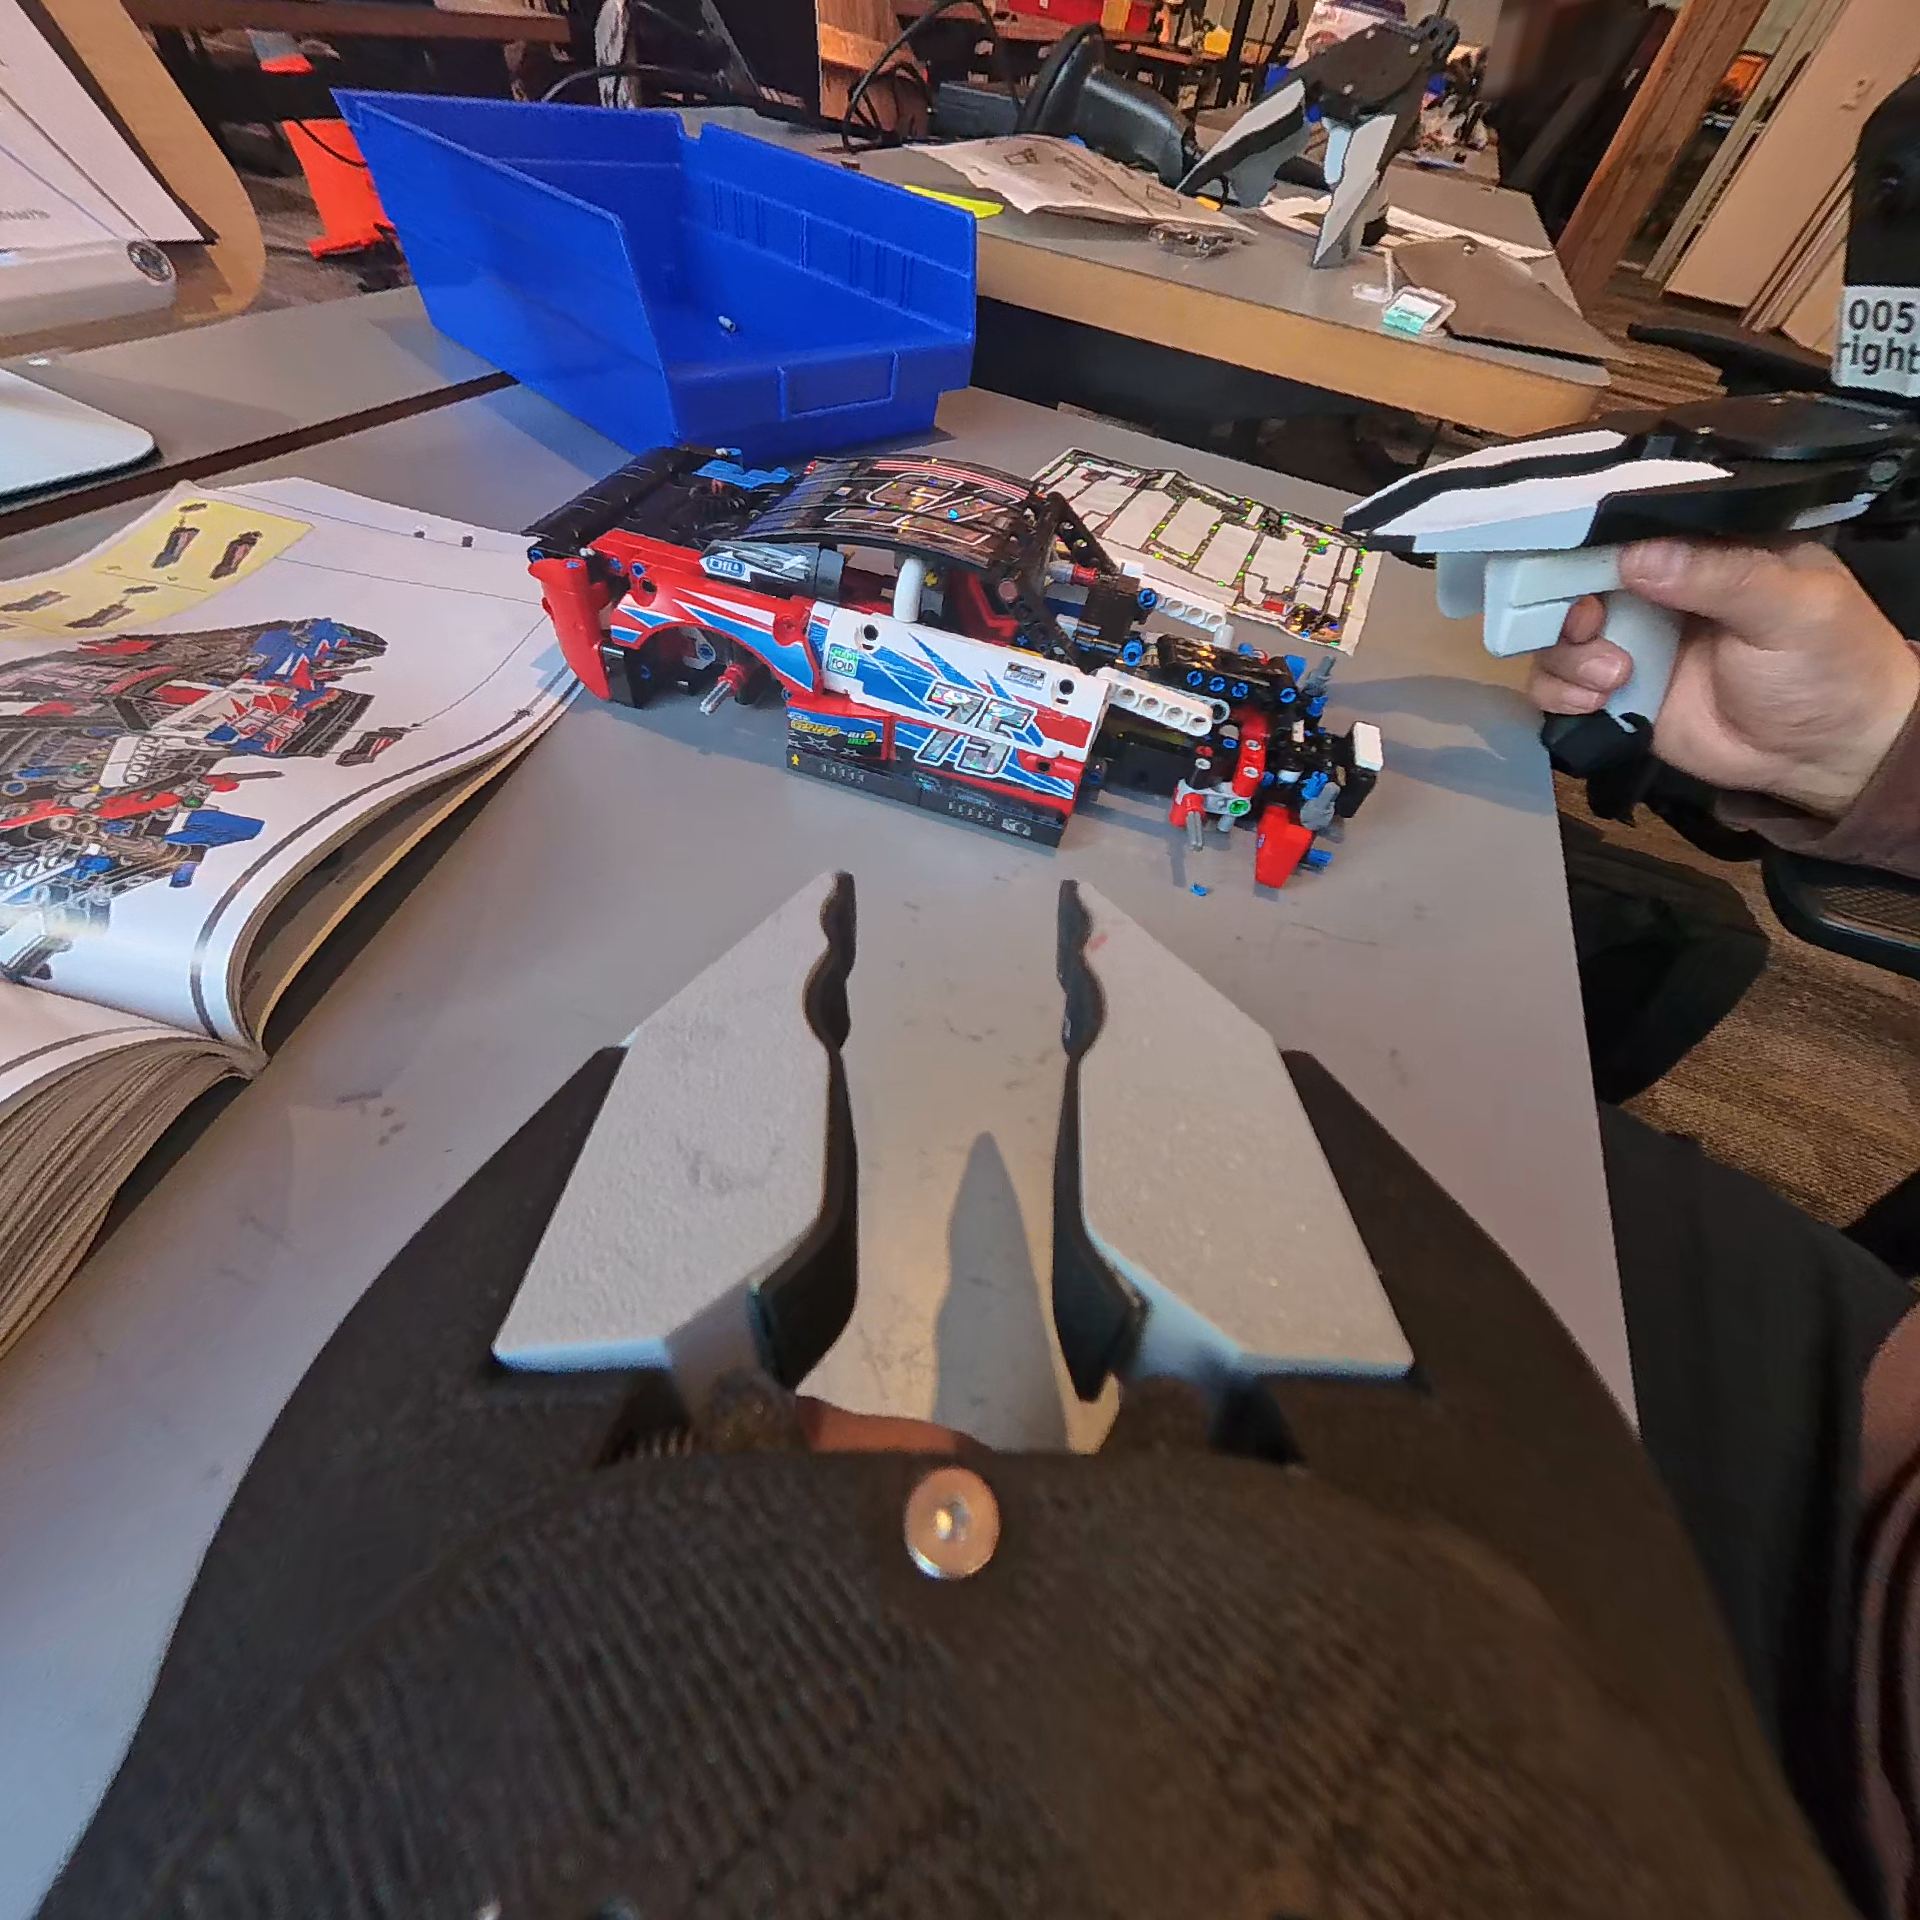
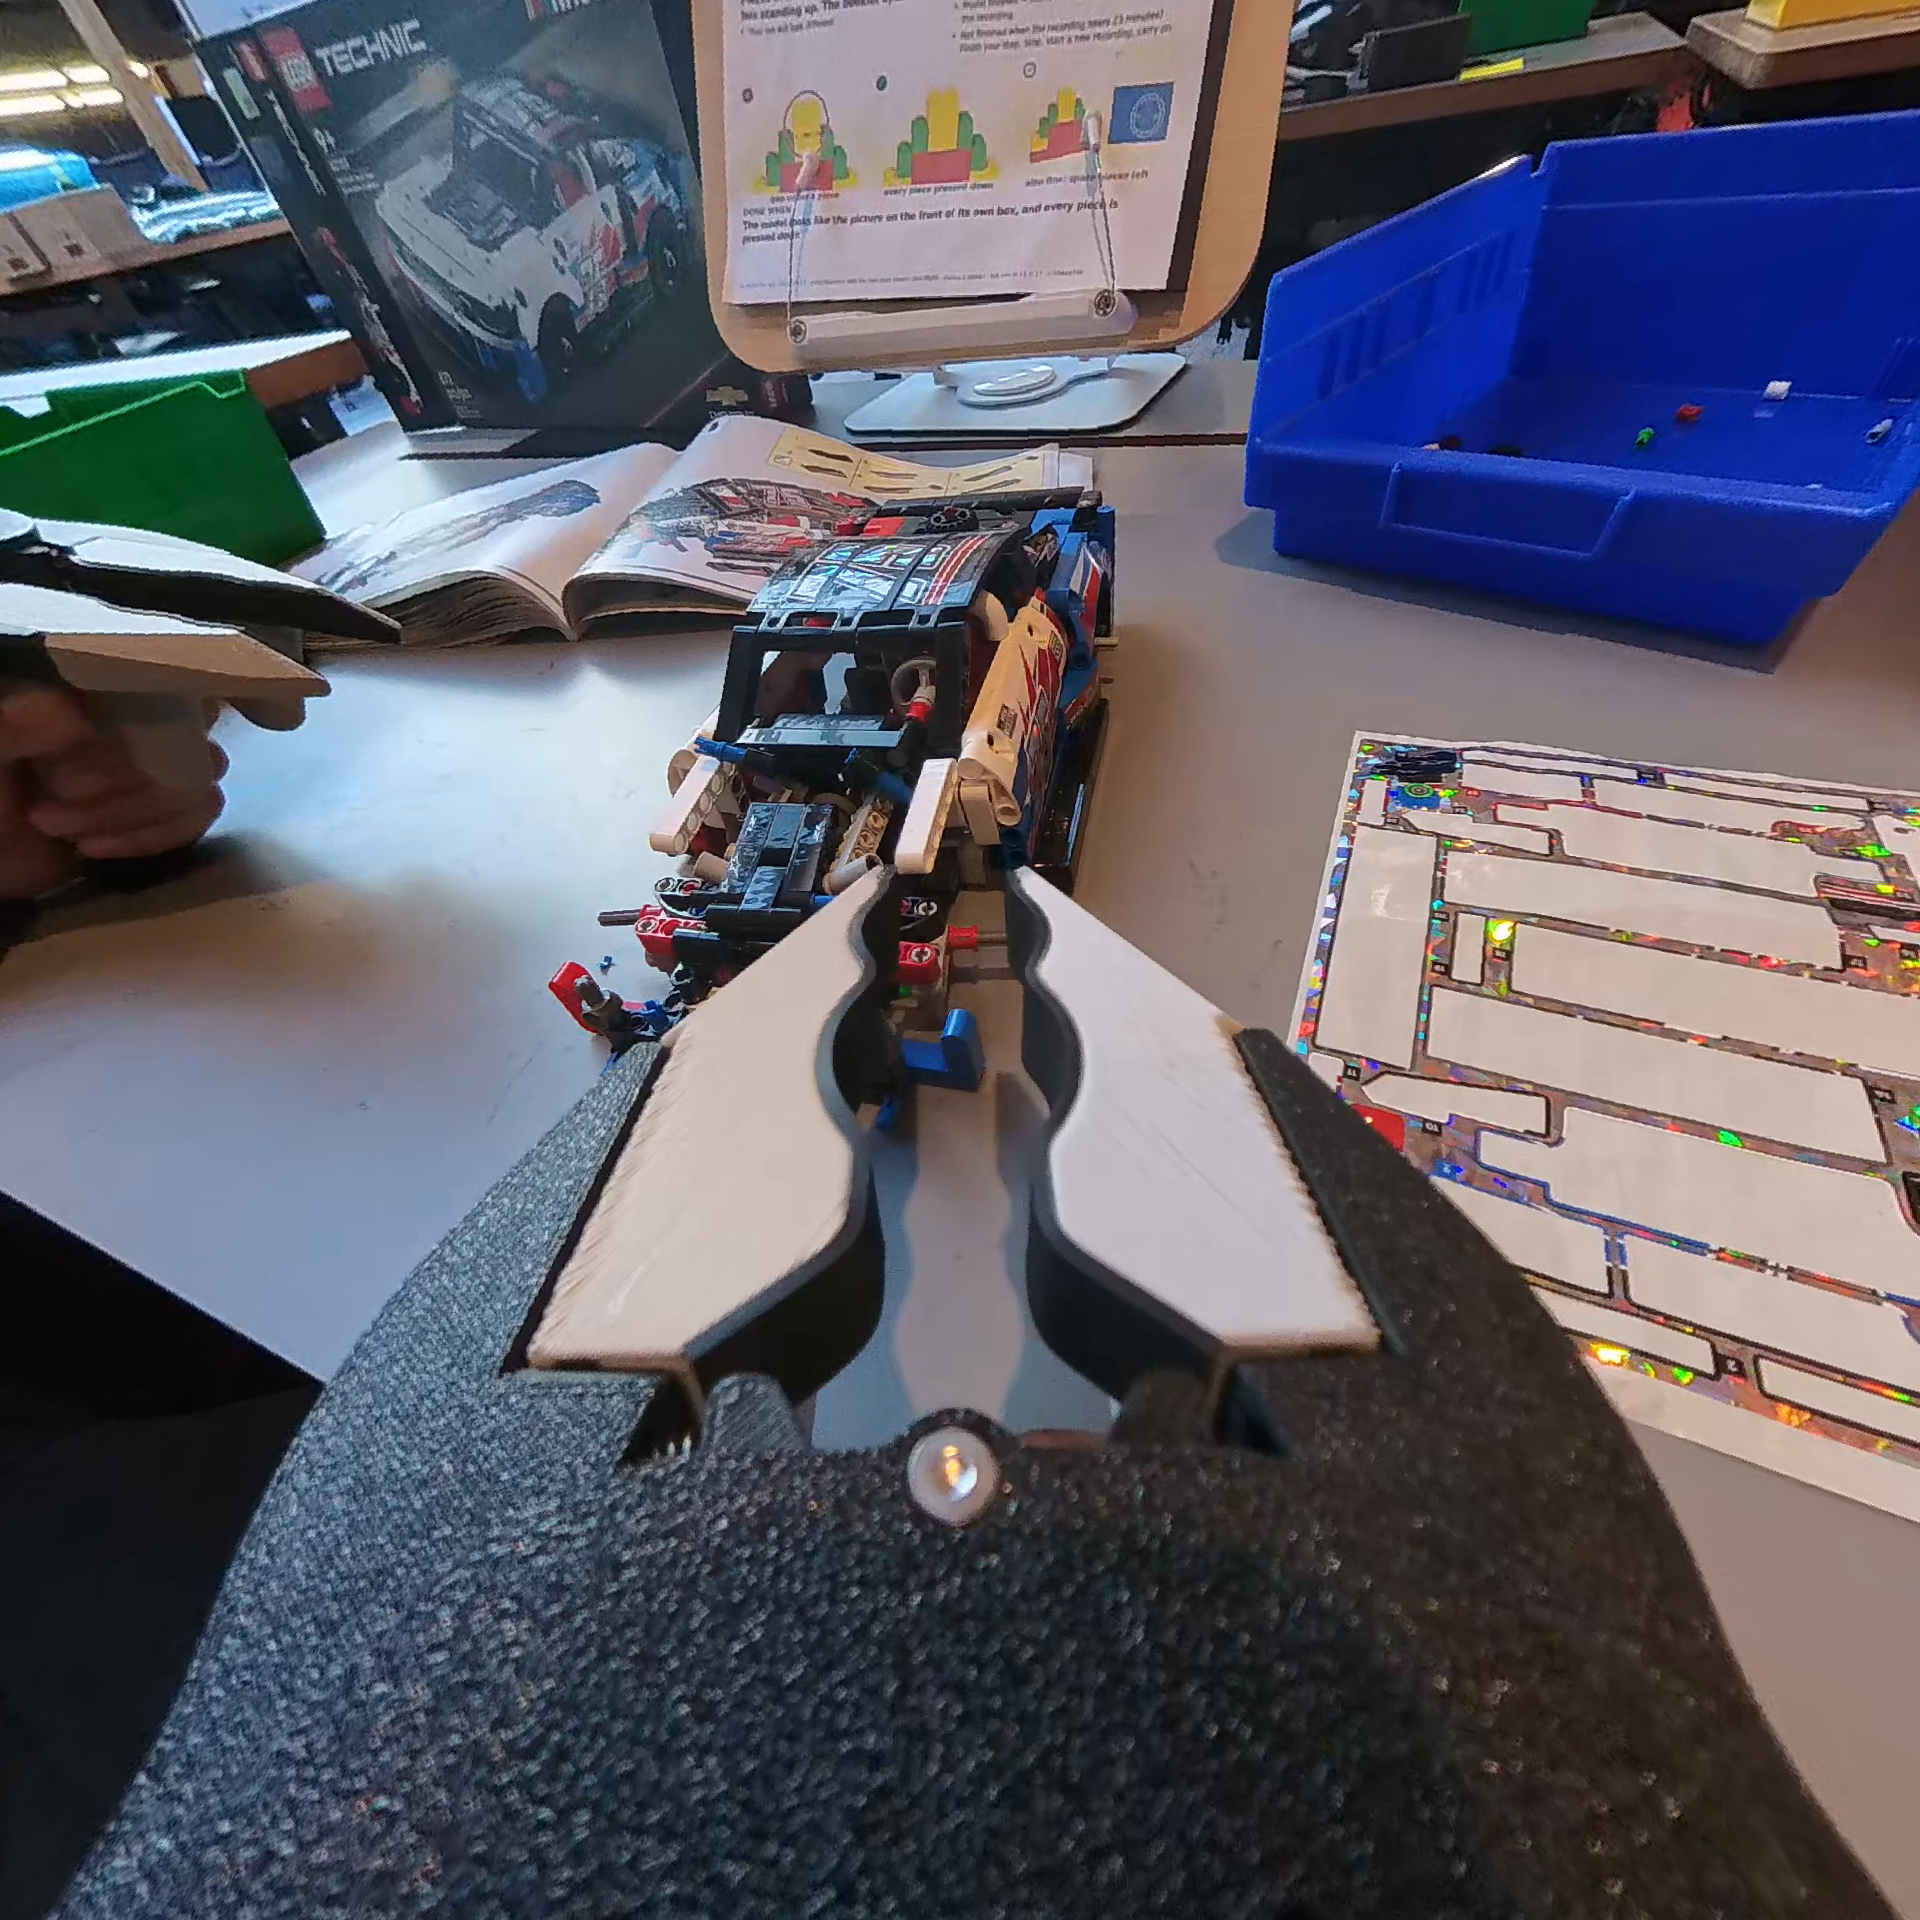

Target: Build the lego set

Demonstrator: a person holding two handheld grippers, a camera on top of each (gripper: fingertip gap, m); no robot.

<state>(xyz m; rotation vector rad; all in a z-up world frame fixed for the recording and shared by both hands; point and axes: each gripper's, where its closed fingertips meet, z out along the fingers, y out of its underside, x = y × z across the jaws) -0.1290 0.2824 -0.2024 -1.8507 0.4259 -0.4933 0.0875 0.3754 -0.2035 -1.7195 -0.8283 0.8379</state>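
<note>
The partly built red, white, blue and black lego car (image 1: 883, 644) lies on the grey table (image 1: 623, 935), its unfinished front end to the right. My left gripper (image 1: 956, 899) is open and empty, held above bare table a little short of the car's side. My right gripper (image 2: 951, 883) is open and empty, with its tips over the car's (image 2: 904, 707) open front end. A small blue piece (image 2: 951, 1049) lies on the table between its fingers. The right gripper also shows in the left wrist view (image 1: 1371, 525), and the left gripper in the right wrist view (image 2: 353, 644).
An open instruction book (image 1: 208, 727) lies left of the car. A blue bin (image 2: 1610, 416) holds a few small pieces. A holographic sticker sheet (image 2: 1610, 1039) lies to the right. The set's box (image 2: 468, 208), a paper stand (image 2: 977, 177) and a green bin (image 2: 145, 468) stand behind. Spacing between my two grippers at the tips: around 25 cm.
</note>
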